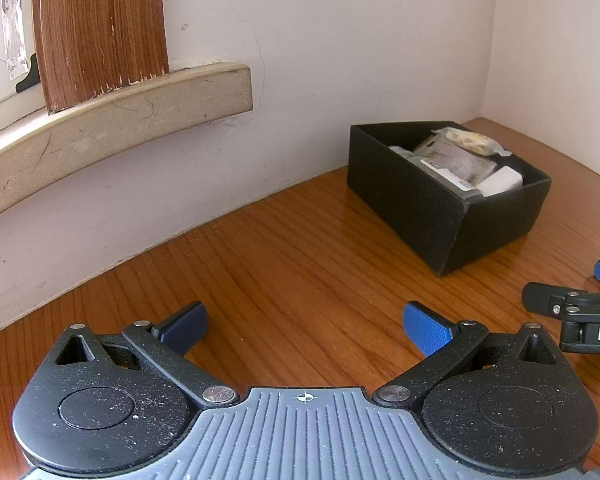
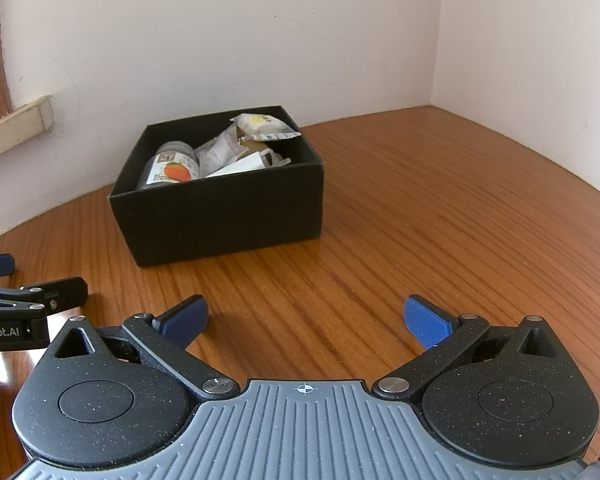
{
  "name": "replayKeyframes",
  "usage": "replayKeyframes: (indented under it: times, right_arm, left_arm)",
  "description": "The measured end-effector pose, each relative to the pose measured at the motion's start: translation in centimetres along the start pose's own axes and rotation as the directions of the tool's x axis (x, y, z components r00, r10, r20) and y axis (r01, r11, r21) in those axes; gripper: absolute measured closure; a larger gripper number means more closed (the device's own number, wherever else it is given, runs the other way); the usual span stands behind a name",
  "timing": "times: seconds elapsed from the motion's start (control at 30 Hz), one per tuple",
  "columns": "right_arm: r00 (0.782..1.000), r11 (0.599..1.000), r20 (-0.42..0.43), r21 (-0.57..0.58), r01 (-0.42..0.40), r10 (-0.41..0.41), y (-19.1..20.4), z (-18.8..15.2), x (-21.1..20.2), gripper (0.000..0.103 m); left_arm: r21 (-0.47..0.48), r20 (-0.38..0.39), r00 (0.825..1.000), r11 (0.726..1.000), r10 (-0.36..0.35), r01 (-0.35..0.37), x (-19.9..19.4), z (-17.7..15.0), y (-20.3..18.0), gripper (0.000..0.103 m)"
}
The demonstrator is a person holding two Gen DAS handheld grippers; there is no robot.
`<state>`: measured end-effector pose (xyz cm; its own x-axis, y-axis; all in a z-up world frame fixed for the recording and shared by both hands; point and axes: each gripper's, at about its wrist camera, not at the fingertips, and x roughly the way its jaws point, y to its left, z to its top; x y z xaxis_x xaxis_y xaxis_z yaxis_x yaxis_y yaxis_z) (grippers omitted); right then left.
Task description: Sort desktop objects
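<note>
Both tongs, left tongs (image 1: pixel 305 326) and right tongs (image 2: pixel 306 320), gape apart and hold nothing; black box (image 2: pixel 220 208) lies ahead, nearer the right; bench (image 2: pixel 420 220) looks otherwise bare.

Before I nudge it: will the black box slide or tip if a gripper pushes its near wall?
The black box is low and wide with a flat base, so it should slide rather than tip. The wooden tabletop looks glossy, so it may slide easily. It holds a small bottle and wrapped packets, so it is probably light; loose contents may shift.
</note>
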<state>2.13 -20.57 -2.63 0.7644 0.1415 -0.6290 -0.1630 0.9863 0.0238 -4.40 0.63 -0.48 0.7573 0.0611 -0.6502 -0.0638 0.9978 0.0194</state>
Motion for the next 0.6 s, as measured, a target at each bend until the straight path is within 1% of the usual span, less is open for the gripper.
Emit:
replayKeyframes:
  times: [0.6]
  right_arm:
    - [1.0, 1.0, 0.001, -0.001, 0.001, -0.001, 0.15, -0.09, 0.03, 0.0]
  left_arm:
    - [0.0, -0.001, 1.0, 1.0, -0.002, 0.002, 0.04, 0.02, 0.12, 0.0]
